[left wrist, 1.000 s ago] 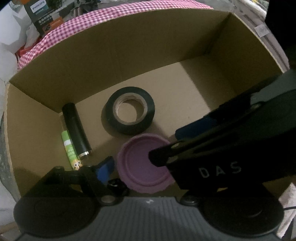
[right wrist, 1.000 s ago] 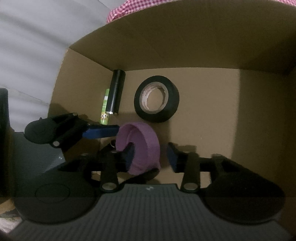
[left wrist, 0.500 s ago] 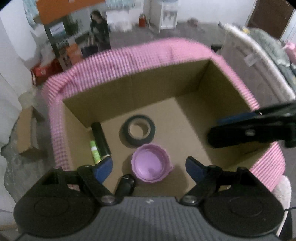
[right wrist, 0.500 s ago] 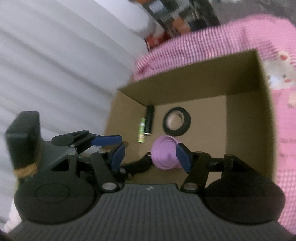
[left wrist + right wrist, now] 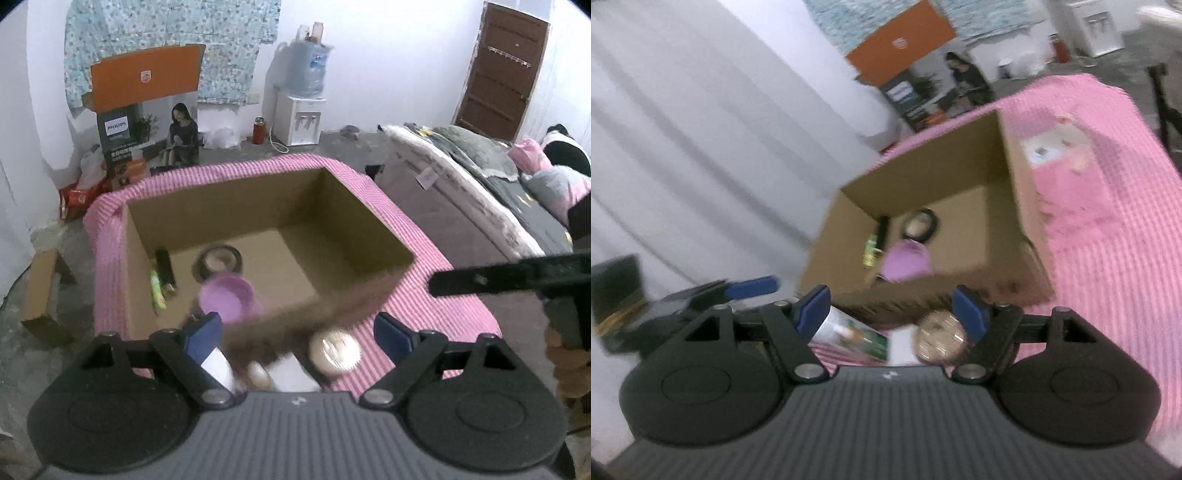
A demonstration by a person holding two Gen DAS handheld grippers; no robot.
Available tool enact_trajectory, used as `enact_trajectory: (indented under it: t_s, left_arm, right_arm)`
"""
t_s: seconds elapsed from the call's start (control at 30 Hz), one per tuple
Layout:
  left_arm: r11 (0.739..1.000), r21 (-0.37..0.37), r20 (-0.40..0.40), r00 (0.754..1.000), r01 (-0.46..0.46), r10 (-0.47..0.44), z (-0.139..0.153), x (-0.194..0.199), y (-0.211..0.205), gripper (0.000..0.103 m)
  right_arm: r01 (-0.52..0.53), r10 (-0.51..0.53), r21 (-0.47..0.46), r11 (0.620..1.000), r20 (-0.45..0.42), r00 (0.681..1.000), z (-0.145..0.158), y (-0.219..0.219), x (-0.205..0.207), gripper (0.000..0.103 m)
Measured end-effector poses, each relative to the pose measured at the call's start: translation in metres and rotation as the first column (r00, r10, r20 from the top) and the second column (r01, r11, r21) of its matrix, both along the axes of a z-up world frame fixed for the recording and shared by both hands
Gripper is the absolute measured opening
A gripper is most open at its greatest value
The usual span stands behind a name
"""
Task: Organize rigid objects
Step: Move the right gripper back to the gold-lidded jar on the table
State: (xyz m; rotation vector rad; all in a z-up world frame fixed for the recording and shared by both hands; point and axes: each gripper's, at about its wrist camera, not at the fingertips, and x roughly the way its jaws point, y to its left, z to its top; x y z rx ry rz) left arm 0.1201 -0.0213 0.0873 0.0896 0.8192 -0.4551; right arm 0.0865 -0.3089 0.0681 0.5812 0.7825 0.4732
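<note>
Holding 2 grippers above a pink checked cloth [image 5: 417, 314], you look down into an open cardboard box [image 5: 354, 225]. Your left gripper [image 5: 297, 334] has its jaws spread wide with nothing gripped; they have just been opening. Your right gripper [image 5: 890, 308] also stands open and empty, its jaws having just widened. Inside the box lie a purple lid [image 5: 226, 297], a roll of black tape [image 5: 218, 260], a black cylinder [image 5: 165, 271] and a green tube [image 5: 156, 291], the last 2 side by side against the left wall. In front of the box, on the cloth, sit a round gold-coloured object [image 5: 334, 352] and blurred white items [image 5: 291, 374], below the open jaws.
</note>
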Motion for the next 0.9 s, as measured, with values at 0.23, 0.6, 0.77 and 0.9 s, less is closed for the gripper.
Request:
enact_trajectory:
  t_s: [0.23, 0.6, 0.77, 0.9]
  left_arm:
    - [0.996, -0.011, -0.014, 0.996, 0.086, -0.086, -0.051, -0.044, -0.039, 0.09]
    - [0.979, 0.181, 0.074, 0.991, 0.097, -0.112, -0.101, -0.039, -0.088, 0.084]
    - [0.963, 0.262, 0.084, 0.993, 0.063, -0.088, -0.109, -0.018, -0.095, 0.081]
    - [0.954, 0.292, 0.066, 0.994, 0.06, -0.083, -0.116, -0.003, -0.099, 0.081]
  right_arm:
    - [0.069, -0.07, -0.028, 0.997, -0.058, 0.996, -0.071, 0.009, -0.005, 0.074]
    - [0.015, -0.016, -0.013, 1.0, -0.058, 0.998, -0.095, 0.021, 0.015, 0.062]
    - [-0.012, 0.014, 0.026, 1.0, -0.088, 0.996, -0.105, 0.026, 0.037, 0.052]
    - [-0.039, 0.042, 0.03, 0.999, -0.093, 0.995, -0.11, 0.032, 0.05, 0.049]
